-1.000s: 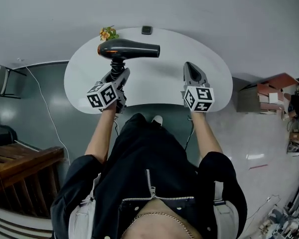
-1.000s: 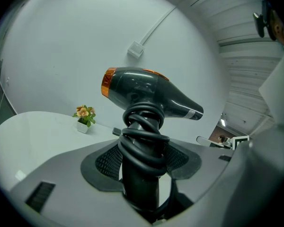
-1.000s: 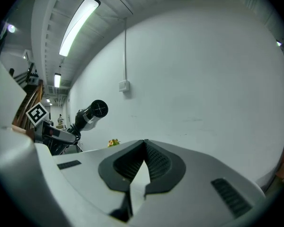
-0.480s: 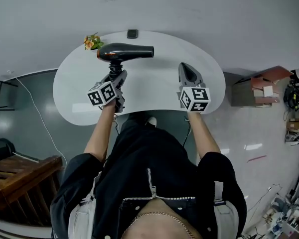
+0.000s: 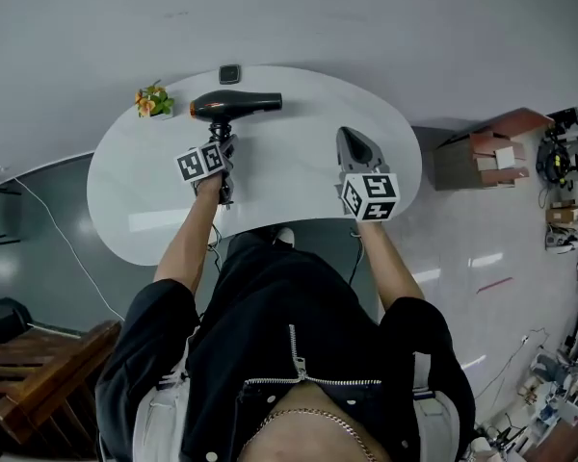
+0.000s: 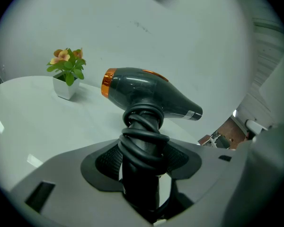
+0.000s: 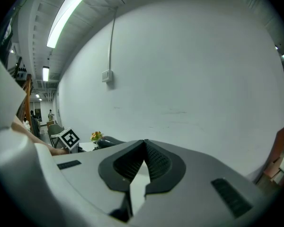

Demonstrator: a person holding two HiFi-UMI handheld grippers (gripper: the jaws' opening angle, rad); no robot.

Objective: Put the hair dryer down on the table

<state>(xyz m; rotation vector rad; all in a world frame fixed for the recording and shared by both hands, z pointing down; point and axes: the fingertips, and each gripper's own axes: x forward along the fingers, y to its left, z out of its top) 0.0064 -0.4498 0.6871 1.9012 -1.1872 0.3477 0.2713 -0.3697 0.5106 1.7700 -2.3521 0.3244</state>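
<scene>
A black hair dryer (image 5: pixel 236 105) with an orange rear ring is held upright over the back of the white table (image 5: pixel 289 166), barrel level and pointing right. My left gripper (image 5: pixel 223 141) is shut on its handle, which has the black cord wound round it. In the left gripper view the handle (image 6: pixel 142 141) sits between the ribbed pads and the dryer's body (image 6: pixel 146 91) rises above them. My right gripper (image 5: pixel 351 136) hovers over the table's right half, shut with nothing in it; its pads (image 7: pixel 154 162) meet at the tip.
A small potted plant (image 5: pixel 152 100) stands at the table's back left, close to the dryer's rear end. A small dark square object (image 5: pixel 230 74) lies at the back edge. Cardboard boxes (image 5: pixel 486 157) sit on the floor to the right.
My left arm has stretched farther out, carrying the hair dryer toward the back of the table. The right gripper has stayed shut in about the same place. The head view has shifted.
</scene>
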